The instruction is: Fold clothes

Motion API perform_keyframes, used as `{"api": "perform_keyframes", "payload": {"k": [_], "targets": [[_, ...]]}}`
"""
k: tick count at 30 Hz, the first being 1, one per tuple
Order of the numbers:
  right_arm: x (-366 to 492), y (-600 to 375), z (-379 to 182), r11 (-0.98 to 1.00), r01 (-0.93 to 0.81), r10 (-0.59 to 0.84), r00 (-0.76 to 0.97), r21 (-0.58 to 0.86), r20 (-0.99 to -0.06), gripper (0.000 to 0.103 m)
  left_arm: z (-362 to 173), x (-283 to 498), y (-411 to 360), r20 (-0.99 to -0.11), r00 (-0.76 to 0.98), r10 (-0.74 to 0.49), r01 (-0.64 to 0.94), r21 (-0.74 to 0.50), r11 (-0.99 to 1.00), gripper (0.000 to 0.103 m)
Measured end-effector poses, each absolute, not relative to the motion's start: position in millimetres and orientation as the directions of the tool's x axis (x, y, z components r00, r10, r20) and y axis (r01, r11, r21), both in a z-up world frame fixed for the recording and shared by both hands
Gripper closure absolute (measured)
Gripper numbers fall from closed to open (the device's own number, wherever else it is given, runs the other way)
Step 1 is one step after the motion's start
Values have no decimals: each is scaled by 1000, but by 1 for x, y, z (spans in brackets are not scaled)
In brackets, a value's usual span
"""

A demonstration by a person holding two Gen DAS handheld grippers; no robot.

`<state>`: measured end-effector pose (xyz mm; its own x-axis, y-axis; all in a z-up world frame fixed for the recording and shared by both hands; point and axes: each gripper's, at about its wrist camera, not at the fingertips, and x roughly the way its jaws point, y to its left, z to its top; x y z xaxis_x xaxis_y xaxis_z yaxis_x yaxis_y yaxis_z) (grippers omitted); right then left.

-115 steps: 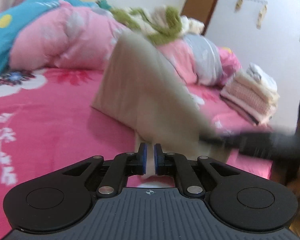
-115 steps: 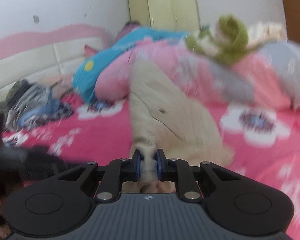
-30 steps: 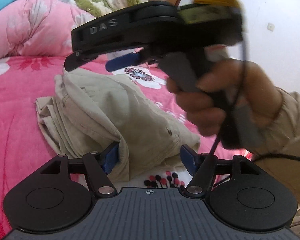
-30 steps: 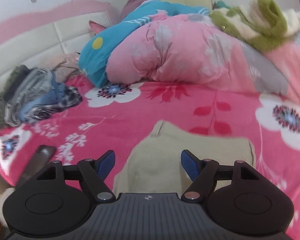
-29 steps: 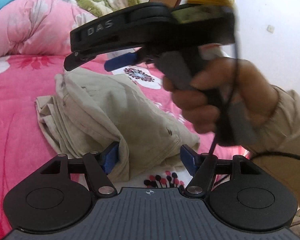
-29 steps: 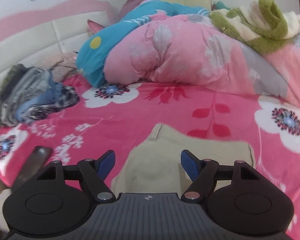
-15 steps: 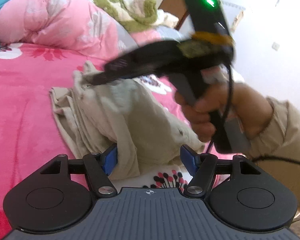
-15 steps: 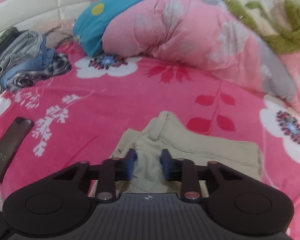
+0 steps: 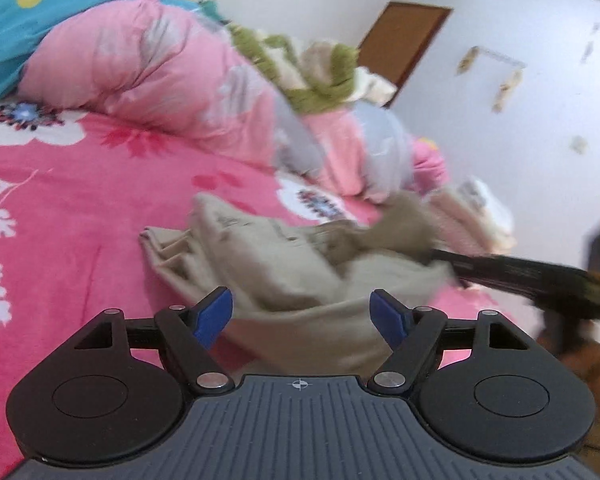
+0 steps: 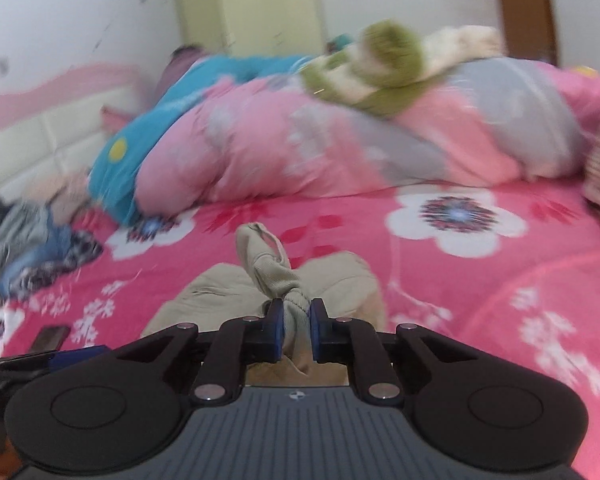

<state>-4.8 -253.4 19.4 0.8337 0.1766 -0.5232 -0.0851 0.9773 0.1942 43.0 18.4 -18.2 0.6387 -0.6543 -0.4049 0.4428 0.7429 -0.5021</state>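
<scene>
The right claw, spread a second ago, is closing on a bunched fold of the beige cotton trousers, starting another fold, while the left claw is opening around the cloth.

pink floral bed, beige trousers, pink quilt, clothes pile, phone

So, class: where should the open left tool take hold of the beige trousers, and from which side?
Grip the loose folded edge of the beige trousers lying between the left tool, whose jaws are opening. Come in low from the near side; the right tool already pinches the bunched far end.
</scene>
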Motion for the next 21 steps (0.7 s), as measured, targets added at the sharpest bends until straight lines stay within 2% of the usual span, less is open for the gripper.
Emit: {"api": "perform_keyframes", "payload": {"k": [6, 10, 16, 21], "targets": [[-39, -302, 13, 958, 16, 134, 859, 288, -494, 90, -17, 38, -12, -464, 573, -676, 485, -472, 736, 26], [-44, -336, -5, 939, 97, 91, 856, 330, -509, 90, -12, 22, -34, -485, 523, -701, 548, -439, 712, 25], [-46, -380, -36, 898, 192, 56, 842, 395, -537, 92, 0, 26, -25, -432, 515, -740, 522, -527, 671, 23], [-44, -394, -60, 874, 219, 69, 827, 433, -558, 92, 10, 50, -25, -431, 594, -679, 474, -495, 729, 23]]}}
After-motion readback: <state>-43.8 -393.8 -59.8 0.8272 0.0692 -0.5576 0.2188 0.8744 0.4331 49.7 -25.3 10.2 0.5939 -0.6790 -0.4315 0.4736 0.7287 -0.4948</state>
